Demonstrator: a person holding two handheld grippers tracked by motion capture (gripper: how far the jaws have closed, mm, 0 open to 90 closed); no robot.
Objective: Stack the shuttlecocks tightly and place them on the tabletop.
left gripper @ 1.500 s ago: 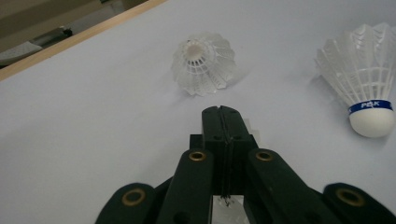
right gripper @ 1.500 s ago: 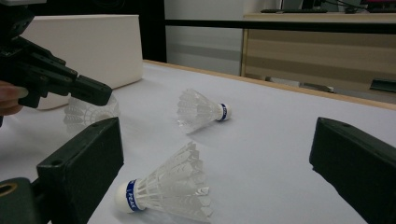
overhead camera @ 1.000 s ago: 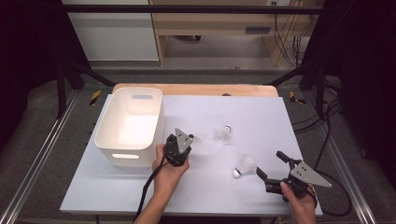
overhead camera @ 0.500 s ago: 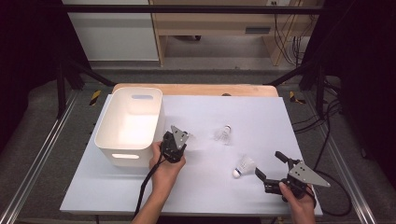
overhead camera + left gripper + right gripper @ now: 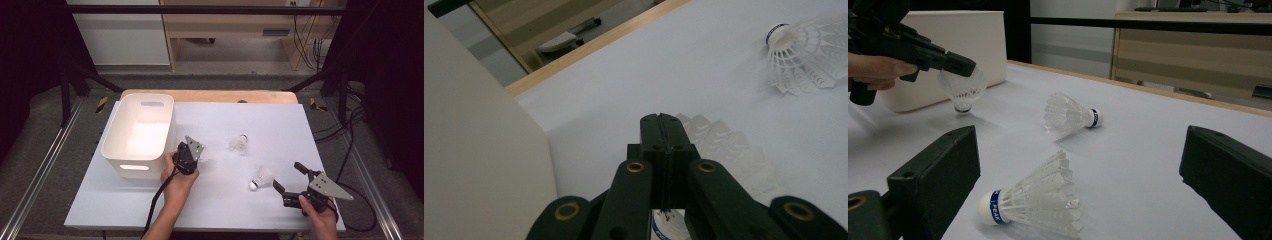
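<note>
Just beside the left claw (image 5: 196, 159), on its left in the high view, stands the white rectangular plastic bin (image 5: 118, 129) with cut-out handles, its near wall close to the person's left hand (image 5: 176, 175). That claw's black jaws are pressed together on the feather skirt of a white feathered shuttlecock with a blue-banded cork (image 5: 962, 89); seen from the right gripper view, it hangs cork-down from the jaw tips with its cork at or just above the white table sheet (image 5: 230, 215), in front of the bin's wall. Looking along the left claw's own jaws, the feathers (image 5: 729, 150) spread out beyond the closed tips, and the bin's pale wall (image 5: 474, 150) fills the side next to them.

Beyond the left claw, toward the far side of the sheet, a second white shuttlecock (image 5: 240, 143) lies on its side, well apart from both claws.

At the near right corner of the sheet the right claw (image 5: 288, 176) rests in the person's right hand (image 5: 316, 212), its jaws standing wide apart and gripping nothing. A third white shuttlecock, marked PEAK on its blue band (image 5: 1034, 200), lies on its side ahead of those jaws, nearer one jaw, touching neither, its cork pointing toward the left jaw in the right gripper view.
</note>
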